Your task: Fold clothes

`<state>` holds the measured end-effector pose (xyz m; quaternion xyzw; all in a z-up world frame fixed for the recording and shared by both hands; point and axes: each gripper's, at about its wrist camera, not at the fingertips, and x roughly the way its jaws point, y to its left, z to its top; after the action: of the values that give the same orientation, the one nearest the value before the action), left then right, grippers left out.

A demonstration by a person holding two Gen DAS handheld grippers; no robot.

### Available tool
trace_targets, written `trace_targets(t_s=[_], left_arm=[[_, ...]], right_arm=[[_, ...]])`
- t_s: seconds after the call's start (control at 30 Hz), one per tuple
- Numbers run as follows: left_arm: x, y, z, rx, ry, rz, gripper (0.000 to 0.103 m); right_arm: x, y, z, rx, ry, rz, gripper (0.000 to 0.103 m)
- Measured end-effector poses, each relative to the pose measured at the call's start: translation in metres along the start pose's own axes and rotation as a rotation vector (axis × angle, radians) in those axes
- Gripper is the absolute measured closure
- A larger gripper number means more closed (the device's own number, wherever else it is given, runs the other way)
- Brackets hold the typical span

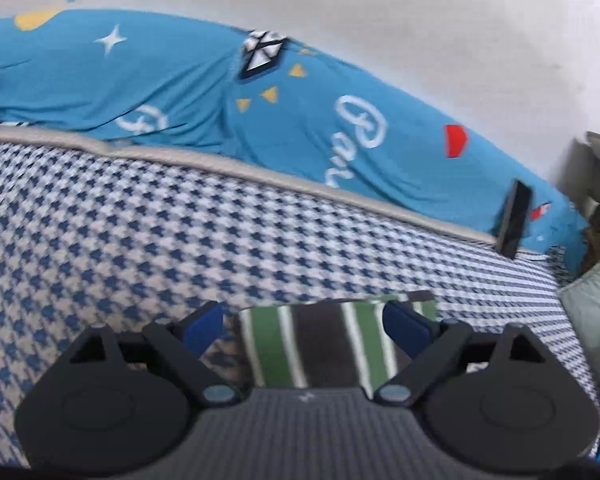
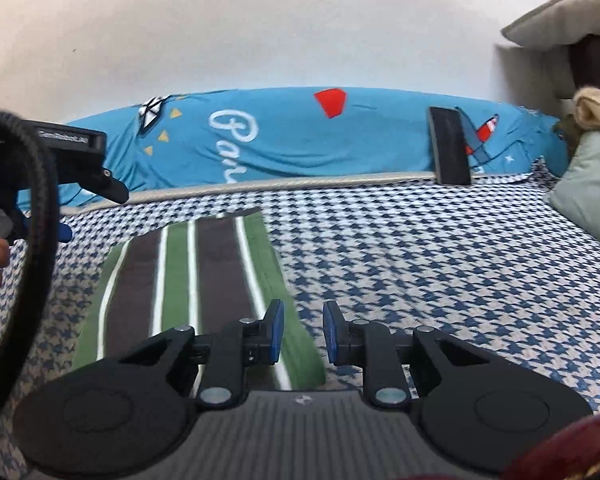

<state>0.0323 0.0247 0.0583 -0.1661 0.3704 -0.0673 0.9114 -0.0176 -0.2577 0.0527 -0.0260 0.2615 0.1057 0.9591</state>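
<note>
Left gripper [image 1: 304, 322]: fingers spread wide, lower centre of frame.
Right gripper [image 2: 303, 330]: fingers slightly parted, lower centre, holding nothing.

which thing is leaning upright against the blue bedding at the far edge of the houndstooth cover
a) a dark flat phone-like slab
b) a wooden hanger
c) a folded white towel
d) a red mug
a: in the right wrist view a dark flat slab stands propped against the blue bedding, beyond the striped garment lying on the houndstooth cover.
</note>
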Motion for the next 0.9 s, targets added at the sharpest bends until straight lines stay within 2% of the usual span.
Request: trace_targets(t_s=[0.2, 0.4, 0.53, 0.67, 0.9], left_arm=[[0.016, 0.013, -0.007, -0.027, 0.050, 0.053, 0.012], [0.028, 0.013, -0.020, 0.018, 0.083, 0.106, 0.012], [0.039, 0.016, -0.028, 0.037, 0.120, 0.158, 0.012], [0.047, 0.020, -0.034, 0.034, 0.132, 0.181, 0.006], [0.054, 0.021, -0.039, 0.048, 0.131, 0.217, 0.002]], right_arm=[[0.004, 0.004, -0.005, -0.016, 0.023, 0.011, 0.082], [0.015, 0.002, -0.008, 0.012, 0.078, 0.021, 0.082], [0.017, 0.003, -0.009, 0.016, 0.083, 0.021, 0.082], [0.018, 0.004, -0.011, 0.006, 0.086, 0.017, 0.081], [0.020, 0.004, -0.013, 0.006, 0.097, 0.012, 0.077]])
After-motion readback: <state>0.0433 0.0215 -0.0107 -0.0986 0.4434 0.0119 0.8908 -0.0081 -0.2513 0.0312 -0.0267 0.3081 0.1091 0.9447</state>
